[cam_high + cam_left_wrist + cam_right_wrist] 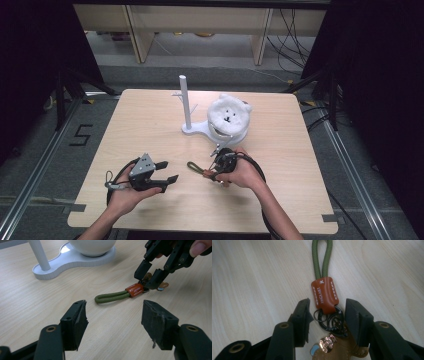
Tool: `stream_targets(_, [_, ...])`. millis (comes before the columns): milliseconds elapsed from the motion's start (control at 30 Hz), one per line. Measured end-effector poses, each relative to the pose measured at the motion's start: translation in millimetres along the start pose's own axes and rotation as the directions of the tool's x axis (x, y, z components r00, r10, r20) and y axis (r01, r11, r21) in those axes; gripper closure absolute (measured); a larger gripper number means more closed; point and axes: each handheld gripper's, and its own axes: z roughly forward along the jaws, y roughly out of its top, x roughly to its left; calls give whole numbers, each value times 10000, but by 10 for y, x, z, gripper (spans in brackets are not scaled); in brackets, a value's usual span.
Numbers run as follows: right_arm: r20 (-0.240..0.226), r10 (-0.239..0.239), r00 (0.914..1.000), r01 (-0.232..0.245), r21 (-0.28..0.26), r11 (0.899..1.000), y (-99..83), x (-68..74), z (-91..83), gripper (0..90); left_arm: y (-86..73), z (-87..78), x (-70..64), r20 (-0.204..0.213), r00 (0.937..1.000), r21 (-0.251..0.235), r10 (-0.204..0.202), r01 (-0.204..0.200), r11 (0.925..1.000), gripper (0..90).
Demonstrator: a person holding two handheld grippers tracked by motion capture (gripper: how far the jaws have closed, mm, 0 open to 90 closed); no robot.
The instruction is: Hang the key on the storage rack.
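Keyring between my right jaws

Jaws of my right gripper (325,315) stand partly open, straddling the black metal rings (329,321) of the olive-green cord keychain with an orange leather tab (324,293); nothing is pinched yet. It lies flat on the light wooden table (150,125), its long axis running straight away from these jaws, loop end farthest. My left gripper (113,315) hovers wide open and empty, facing the loop from the other side, well apart. Beyond stands the white stand with a post (186,107), carrying a white plush bear cap (229,114).
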Motion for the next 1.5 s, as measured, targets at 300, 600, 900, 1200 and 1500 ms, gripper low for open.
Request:
stream_targets(300, [175, -396, 9991, 391, 240, 9989, 27, 46, 79, 575, -17, -10, 7, 49, 10000, -26, -24, 24, 10000, 358])
stream_targets(600, [364, -487, 9981, 474, 365, 9982, 59, 63, 119, 631, -23, -32, 24, -36, 10000, 14, -64, 64, 10000, 359])
stream_targets(900, [841, -1016, 9913, 964, 641, 9933, 90, 151, 138, 666, -43, -20, 20, 55, 10000, 20, -72, 72, 10000, 358])
stream_targets(1200, [718, -488, 9962, 487, 24, 9988, 20, 126, 124, 688, -52, -35, 39, -40, 9998, 0, -213, 213, 9998, 359])
stream_targets(1500, [735, 250, 9970, -148, -1367, 9905, -86, 106, 87, 690, -66, -31, 57, 5, 9984, -141, -560, 560, 9983, 370])
